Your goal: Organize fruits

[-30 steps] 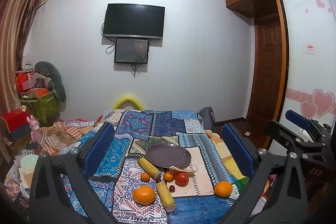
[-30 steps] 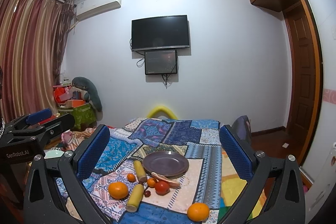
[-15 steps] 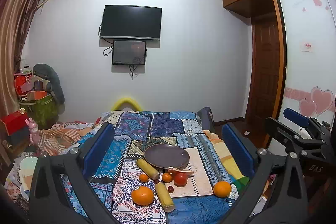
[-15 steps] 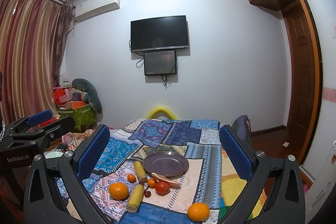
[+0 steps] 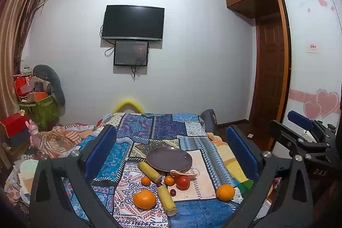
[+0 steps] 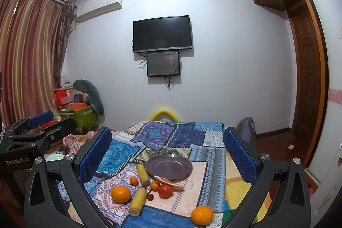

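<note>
A purple plate point(image 5: 169, 159) point(image 6: 169, 166) lies empty on the patchwork bedspread point(image 5: 166, 127). In front of it lie two corn cobs point(image 5: 149, 169) point(image 5: 167, 200), two large oranges point(image 5: 144, 199) point(image 5: 225, 192), two small tangerines point(image 5: 146, 181) point(image 5: 169, 180), a red tomato point(image 5: 183, 182), a peel strip point(image 6: 168, 183) and small dark red fruits point(image 5: 172, 192). My left gripper point(image 5: 171, 151) is open and empty, held above the near end of the bed. My right gripper point(image 6: 167, 153) is open and empty beside it; each shows at the edge of the other's view.
A TV point(image 5: 133, 22) and a small screen hang on the far wall. Cluttered boxes and a green bin point(image 5: 42, 110) stand at the left. A wooden door point(image 5: 270, 74) and a sliding wardrobe point(image 5: 314, 57) are at the right. A yellow foam arc point(image 5: 128, 104) sits behind the bed.
Both views have shifted only slightly; the fruits sit a little lower and leftward in the left wrist view. Nothing on the bed has moved and both grippers stay open.
</note>
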The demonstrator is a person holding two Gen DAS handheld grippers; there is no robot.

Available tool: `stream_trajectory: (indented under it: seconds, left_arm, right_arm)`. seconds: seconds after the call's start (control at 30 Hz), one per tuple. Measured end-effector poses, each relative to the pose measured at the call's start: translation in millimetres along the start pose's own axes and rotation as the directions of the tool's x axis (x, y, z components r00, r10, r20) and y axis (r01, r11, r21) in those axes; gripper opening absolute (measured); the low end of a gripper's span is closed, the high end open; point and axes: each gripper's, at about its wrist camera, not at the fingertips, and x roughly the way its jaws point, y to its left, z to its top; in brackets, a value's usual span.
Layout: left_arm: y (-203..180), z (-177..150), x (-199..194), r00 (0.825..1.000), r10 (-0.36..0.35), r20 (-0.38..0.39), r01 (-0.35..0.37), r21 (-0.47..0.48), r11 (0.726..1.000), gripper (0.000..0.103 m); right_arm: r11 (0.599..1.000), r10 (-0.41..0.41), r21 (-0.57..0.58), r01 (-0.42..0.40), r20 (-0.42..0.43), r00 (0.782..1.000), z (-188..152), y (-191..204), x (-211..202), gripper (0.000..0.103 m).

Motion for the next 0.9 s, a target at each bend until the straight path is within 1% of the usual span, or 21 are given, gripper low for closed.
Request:
stream_trajectory:
  seconds: [0.47,0.63,0.8,0.9]
  left_arm:
    - [3,2,-1,1.000,-0.022,-0.006,0.022,-0.005,1.000,0.103]
    - [8,2,3,1.000,-0.014,-0.013,0.014,-0.009,1.000,0.103]
    - [14,-4,18,0.999,0.005,-0.049,-0.005,-0.002,1.000,0.103]
    - [23,-9,32,0.996,0.016,-0.092,-0.016,-0.004,1.000,0.103]
  right_arm:
    - [1.000,0.005,-0.007,-0.005,-0.004,1.000,-2,1,1,0.103]
    - [1.000,0.004,-0.012,-0.004,-0.014,1.000,-3,2,4,0.103]
    - [1.000,-0.015,-0.009,0.015,-0.049,0.999,-9,-2,12,0.103]
    - [1.000,-0.021,-0.001,0.021,-0.097,0.995,-16,-8,22,0.103]
